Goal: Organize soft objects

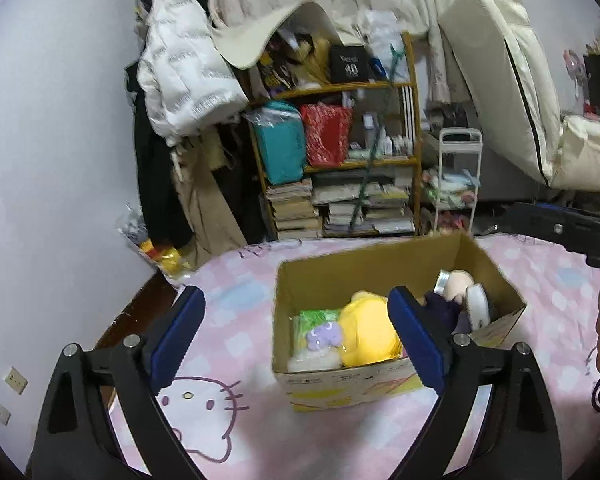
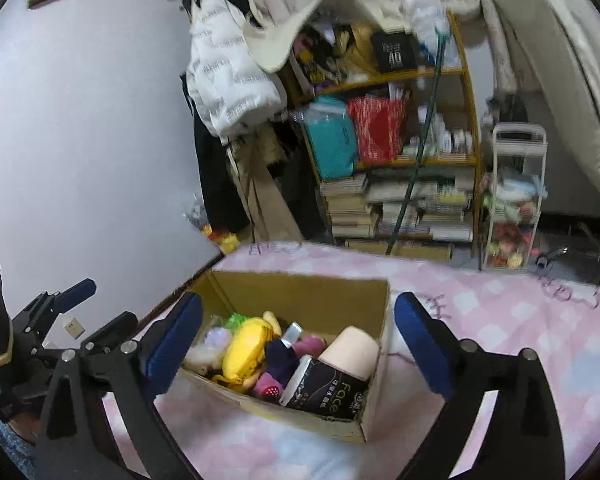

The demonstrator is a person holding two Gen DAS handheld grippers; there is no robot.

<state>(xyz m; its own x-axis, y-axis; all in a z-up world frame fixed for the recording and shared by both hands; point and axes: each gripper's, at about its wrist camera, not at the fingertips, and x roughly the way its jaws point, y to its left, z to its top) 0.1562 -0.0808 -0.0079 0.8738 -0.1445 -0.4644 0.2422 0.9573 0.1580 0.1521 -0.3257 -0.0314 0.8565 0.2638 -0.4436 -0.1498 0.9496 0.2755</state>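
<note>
Black "face" pack [image 2: 332, 392] in cardboard box [image 2: 300, 292]

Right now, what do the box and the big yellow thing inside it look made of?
The box looks like plain brown corrugated cardboard, matte, with folded flaps and printed outer sides. The yellow toy seems plush fabric: rounded, soft, slightly fuzzy, no hard edges. Blur leaves its stuffing unknowable.

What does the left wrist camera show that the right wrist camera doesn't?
Only the left wrist view shows the cat face printed on the pink sheet and the green packet clearly.

Only the right wrist view shows the black "Face" package and the magenta sock.

Both show the cardboard box, the yellow plush, the bookshelf and open, empty fingers.
</note>
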